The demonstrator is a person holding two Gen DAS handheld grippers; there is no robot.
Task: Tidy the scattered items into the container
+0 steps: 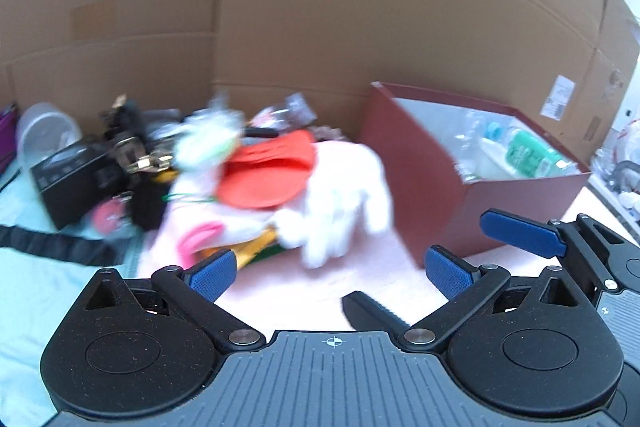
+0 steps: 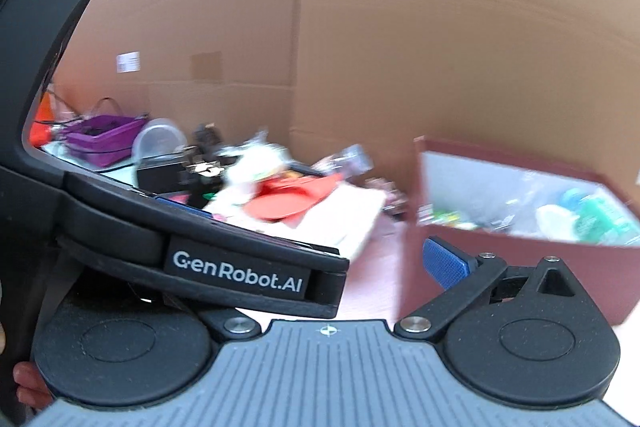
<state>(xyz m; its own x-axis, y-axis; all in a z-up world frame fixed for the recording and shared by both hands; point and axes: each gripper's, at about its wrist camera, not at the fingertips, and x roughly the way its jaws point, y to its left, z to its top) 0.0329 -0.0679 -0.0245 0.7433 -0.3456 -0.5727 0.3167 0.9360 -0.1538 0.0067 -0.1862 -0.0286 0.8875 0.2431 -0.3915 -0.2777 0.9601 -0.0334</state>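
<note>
The left gripper (image 1: pixel 328 267) stands wide, its blue pads (image 1: pixel 210 273) spread with nothing between them, tilted down toward the pink table top (image 1: pixel 384 279). To its right, in the same view, the right gripper (image 1: pixel 520 233) sits close alongside, one blue pad raised above the left one's edge. In the right wrist view the right gripper (image 2: pixel 304 247) is also spread wide and empty; only its right pad (image 2: pixel 444 261) shows, since the left gripper's black body (image 2: pixel 208 255), lettered GenRobot.AI, crosses the left half of the picture. A bit of a hand (image 2: pixel 28 383) shows at the lower left corner.

Just beyond the left gripper lies the blurred pile of scattered items: a white plush (image 1: pixel 344 195) with a red flat piece (image 1: pixel 268 171) on it, black oddments (image 1: pixel 120 163) behind. The red box (image 1: pixel 440 187) stands right of the pile, open, with bottles and a green pack (image 1: pixel 528 151) inside. Only the right wrist view shows a purple basket (image 2: pixel 104 139) far left; both show the clear tub (image 1: pixel 44 135). Cardboard (image 1: pixel 320 7) walls the back.
</note>
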